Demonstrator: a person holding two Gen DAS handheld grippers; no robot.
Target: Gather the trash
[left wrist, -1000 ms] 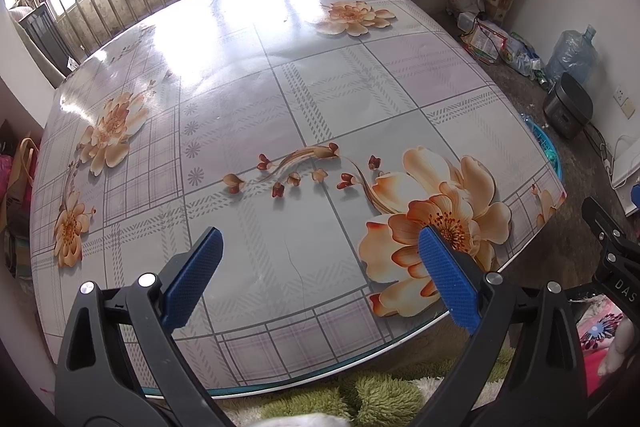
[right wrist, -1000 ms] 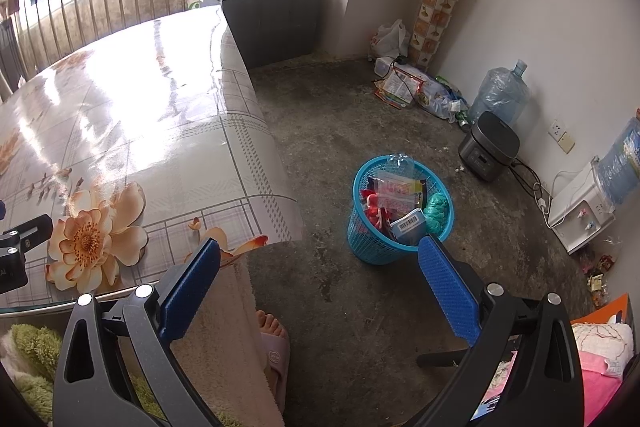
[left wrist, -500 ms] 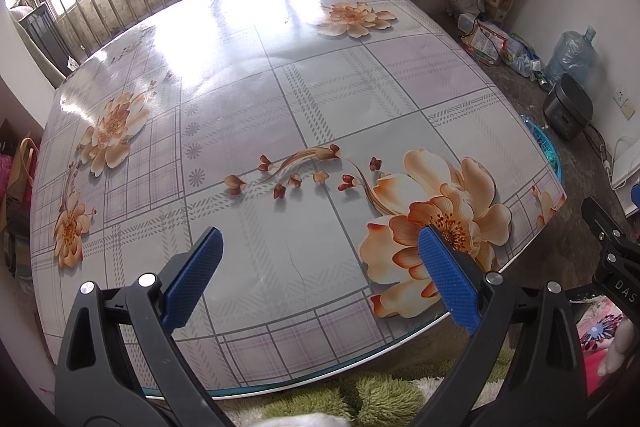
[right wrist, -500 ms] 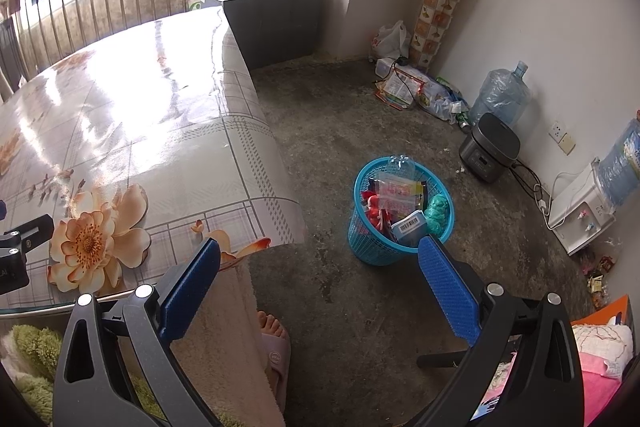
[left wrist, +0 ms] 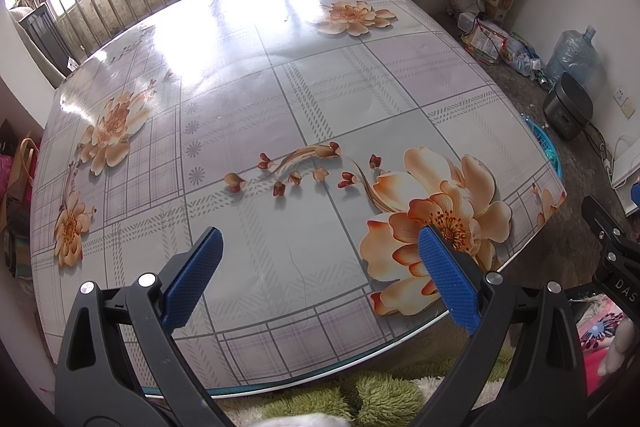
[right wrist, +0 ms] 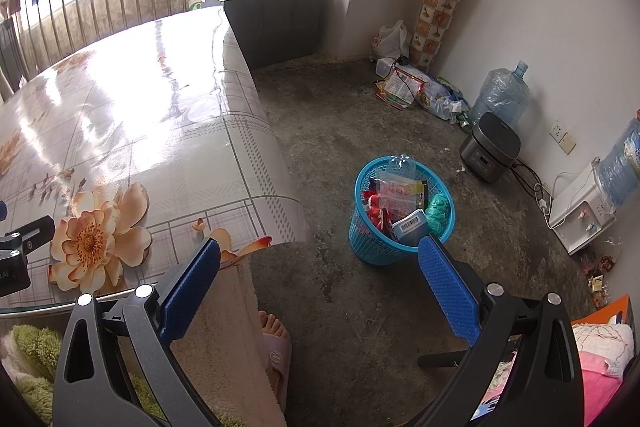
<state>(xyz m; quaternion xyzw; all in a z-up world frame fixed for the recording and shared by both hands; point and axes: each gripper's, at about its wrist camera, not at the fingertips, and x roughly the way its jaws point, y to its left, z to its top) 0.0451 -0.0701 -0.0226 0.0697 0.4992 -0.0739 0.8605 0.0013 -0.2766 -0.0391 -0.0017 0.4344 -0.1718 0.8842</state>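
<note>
A blue plastic basket (right wrist: 403,241) stands on the concrete floor to the right of the table, filled with wrappers, a clear bottle and a small box. My right gripper (right wrist: 320,275) hangs open above the floor near the table's corner, nothing between its blue pads. My left gripper (left wrist: 318,267) is open over the near edge of the floral table (left wrist: 256,99), also holding nothing. No trash shows on the tabletop. A sliver of the basket (left wrist: 550,155) peeks past the table's right edge in the left wrist view.
Against the right wall sit a rice cooker (right wrist: 490,149), water jugs (right wrist: 500,99), a white dispenser (right wrist: 580,215) and scattered bags (right wrist: 412,87). A person's foot in a slipper (right wrist: 276,343) rests below the table corner. A cluttered grey cabinet (right wrist: 276,15) stands behind the table.
</note>
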